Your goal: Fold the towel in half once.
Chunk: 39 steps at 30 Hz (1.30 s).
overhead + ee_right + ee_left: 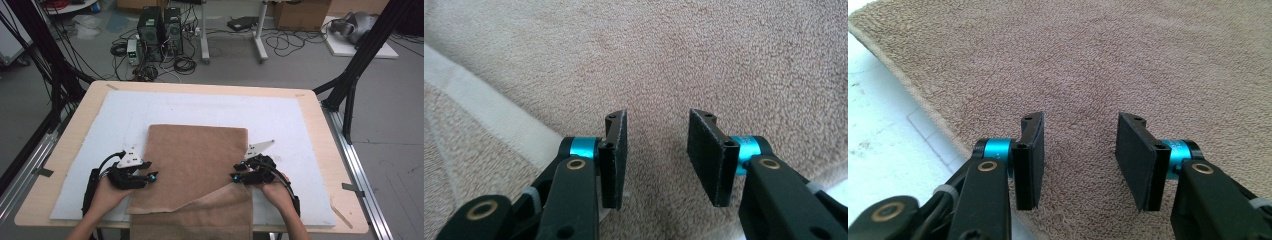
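On the tabletop (310,107), we see a brown towel (195,160) being folded on a white mat (280,120).
The left tool (151,176) and right tool (234,176) rest at its side edges, jaws partly apart, gripping nothing. We judge one fold laid, more remaining. The towel's near end hangs past the tabletop, cut off.

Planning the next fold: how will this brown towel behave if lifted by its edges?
The brown towel is probably floppy: one near corner is already folded over and it drapes off the table edge. Its looped pile looks grippy, so it likely won't slip. It should sag between two lifted points.
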### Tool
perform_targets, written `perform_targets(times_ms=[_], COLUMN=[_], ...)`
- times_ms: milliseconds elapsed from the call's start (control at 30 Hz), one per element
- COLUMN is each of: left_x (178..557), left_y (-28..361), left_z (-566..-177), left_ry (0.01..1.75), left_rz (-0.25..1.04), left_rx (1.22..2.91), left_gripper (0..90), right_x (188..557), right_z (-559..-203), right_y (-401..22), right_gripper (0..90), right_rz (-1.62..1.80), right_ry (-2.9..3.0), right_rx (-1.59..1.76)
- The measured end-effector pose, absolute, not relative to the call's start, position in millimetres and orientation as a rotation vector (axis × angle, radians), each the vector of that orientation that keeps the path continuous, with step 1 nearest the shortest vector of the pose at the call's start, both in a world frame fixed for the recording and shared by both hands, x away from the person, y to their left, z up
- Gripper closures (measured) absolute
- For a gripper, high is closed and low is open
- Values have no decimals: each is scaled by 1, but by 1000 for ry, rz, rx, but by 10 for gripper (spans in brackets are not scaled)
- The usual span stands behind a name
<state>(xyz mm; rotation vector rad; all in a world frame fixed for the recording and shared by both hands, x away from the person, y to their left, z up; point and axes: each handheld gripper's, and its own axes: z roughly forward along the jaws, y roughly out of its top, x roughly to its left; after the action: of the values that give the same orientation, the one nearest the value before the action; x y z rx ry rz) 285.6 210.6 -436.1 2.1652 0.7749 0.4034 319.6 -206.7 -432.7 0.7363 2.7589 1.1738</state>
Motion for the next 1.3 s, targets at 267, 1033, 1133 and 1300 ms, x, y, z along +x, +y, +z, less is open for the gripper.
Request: perform_targets(times_ms=[267,1033,1133,1300], left_x=[282,313,324,346], left_y=[214,219,219,219], left_z=[-437,-414,-412,-413], left_ry=[777,873,900,1000], left_rz=[388,445,439,464], left_rx=[2144,2061,2040,2010], left_gripper=[535,486,485,487], right_x=[296,341,350,372], right_z=[-418,-403,-400,-399], right_y=[-214,-222,-226,-229], right_gripper=[630,502,475,411], right_rz=[1235,1211,1217,1196], right_ry=[2792,2646,2611,2567], right_rx=[640,771,806,883])
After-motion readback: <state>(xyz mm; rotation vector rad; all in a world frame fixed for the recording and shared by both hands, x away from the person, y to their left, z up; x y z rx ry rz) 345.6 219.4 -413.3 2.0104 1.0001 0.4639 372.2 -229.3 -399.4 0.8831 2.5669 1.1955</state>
